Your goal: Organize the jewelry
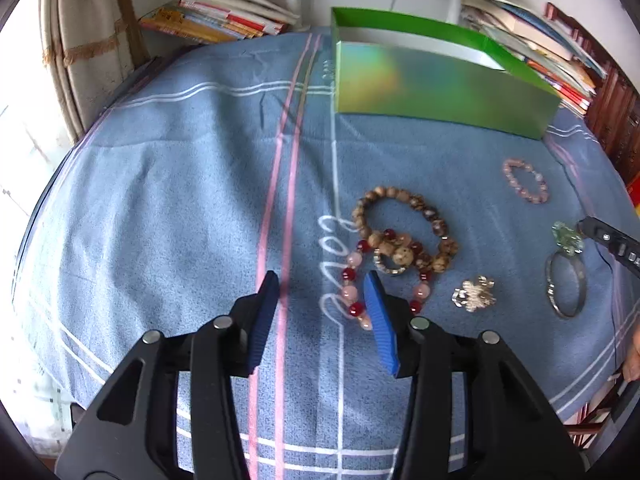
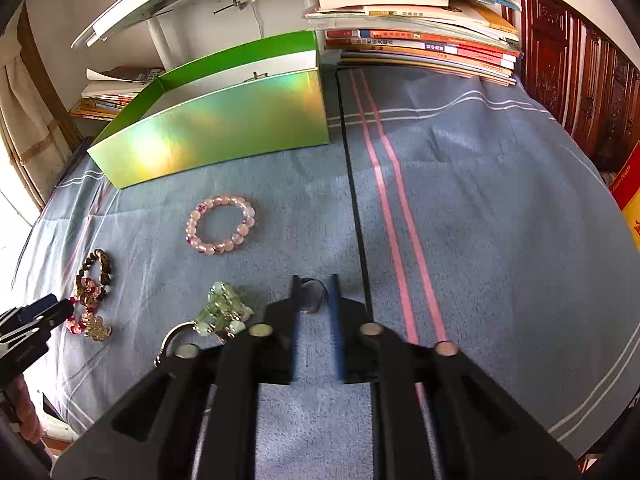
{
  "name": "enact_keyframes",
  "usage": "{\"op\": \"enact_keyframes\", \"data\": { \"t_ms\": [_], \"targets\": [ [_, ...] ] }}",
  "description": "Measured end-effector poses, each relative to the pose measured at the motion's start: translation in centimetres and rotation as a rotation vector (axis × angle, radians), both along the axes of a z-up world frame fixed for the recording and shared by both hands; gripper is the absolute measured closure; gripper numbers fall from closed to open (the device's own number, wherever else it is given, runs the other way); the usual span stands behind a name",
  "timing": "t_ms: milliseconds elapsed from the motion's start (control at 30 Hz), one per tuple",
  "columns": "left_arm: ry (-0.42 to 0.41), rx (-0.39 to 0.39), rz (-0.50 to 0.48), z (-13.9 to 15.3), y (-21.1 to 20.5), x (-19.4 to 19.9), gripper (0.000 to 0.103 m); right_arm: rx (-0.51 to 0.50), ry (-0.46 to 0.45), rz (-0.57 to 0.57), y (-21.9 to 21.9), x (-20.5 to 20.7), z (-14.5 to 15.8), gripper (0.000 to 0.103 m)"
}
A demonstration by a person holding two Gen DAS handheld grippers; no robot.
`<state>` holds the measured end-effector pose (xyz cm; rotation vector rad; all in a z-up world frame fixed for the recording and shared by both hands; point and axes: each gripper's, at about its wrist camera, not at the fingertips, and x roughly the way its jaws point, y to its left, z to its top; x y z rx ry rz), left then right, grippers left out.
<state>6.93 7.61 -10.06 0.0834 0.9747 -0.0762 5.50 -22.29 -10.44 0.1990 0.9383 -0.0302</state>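
- The left gripper [image 1: 322,292] is held with its blue pads apart, just above the red and pink bead bracelet [image 1: 352,280]. Nothing is held in it.
- That bracelet lies tangled with a brown bead bracelet [image 1: 404,224], so both could be dragged along if one is pulled.
- The right gripper [image 2: 315,294] has its pads a little apart around a small clear ring [image 2: 310,295]. Whether the ring is pinched cannot be told, so it may slip out.
- The shiny green box [image 2: 224,128] stands open at the far side, well apart from the jewelry.

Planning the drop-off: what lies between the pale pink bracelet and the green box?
Only bare blue cloth separates the pale pink bracelet from the green box, clearest in the right wrist view.
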Motion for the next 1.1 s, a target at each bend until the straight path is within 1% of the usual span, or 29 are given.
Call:
{"op": "enact_keyframes", "data": {
  "t_ms": [33,67,133,267,333,467,533,633,733,800,867,933,1000,1033,1100],
  "targets": [
    [-0.008,0.009,-0.01,0.2,-0.2,-0.2,0.052,0.0,0.0,-0.009,-0.1,-0.1,-0.1,0.077],
    [-0.011,0.014,-0.016,0.3,-0.4,-0.3,0.05,0.001,0.0,-0.014,-0.3,-0.2,-0.1,0.075],
    [-0.012,0.023,-0.033,0.4,-0.8,-0.6,0.049,0.006,-0.001,-0.027,-0.6,-0.6,-0.1,0.071],
    [-0.006,0.023,-0.058,0.1,-1.1,-0.9,0.047,0.01,-0.002,-0.039,-1.0,-0.8,0.0,0.071],
    [0.006,0.009,-0.045,0.0,-1.0,-0.3,0.047,0.012,-0.003,-0.039,-0.9,-0.8,0.0,0.071],
    [0.02,-0.046,-0.041,0.5,-0.9,1.6,0.048,0.009,-0.014,-0.016,-0.2,-0.6,0.4,0.071],
    [0.015,-0.051,-0.044,0.8,-1.2,2.4,0.048,0.011,-0.023,0.005,0.2,-0.1,0.9,0.071],
    [0.042,-0.043,-0.024,0.7,-1.5,4.0,0.052,0.015,-0.031,0.035,1.0,1.1,1.5,0.071],
    [0.052,-0.067,-0.018,0.8,-1.5,4.8,0.052,0.011,-0.037,0.063,2.0,2.2,1.9,0.071],
    [0.061,-0.063,-0.011,0.5,-1.5,5.5,0.053,0.0,-0.033,0.085,2.7,3.3,1.8,0.071],
    [0.093,-0.041,-0.002,-0.3,-1.7,6.4,0.064,-0.032,-0.015,0.099,3.6,4.7,1.4,0.071],
    [0.081,-0.016,-0.011,-0.4,-2.0,6.5,0.064,-0.059,0.002,0.115,4.3,5.8,0.9,0.071],
    [0.077,-0.008,-0.021,-0.4,-2.3,6.6,0.066,-0.087,0.016,0.131,5.0,6.6,0.5,0.071],
    [0.074,-0.007,-0.026,-0.4,-2.5,6.6,0.069,-0.099,0.022,0.137,5.3,7.0,0.3,0.071],
    [0.067,-0.011,-0.048,-0.4,-2.9,6.4,0.082,-0.119,0.032,0.15,5.8,7.4,-0.2,0.071]
  ]
}}
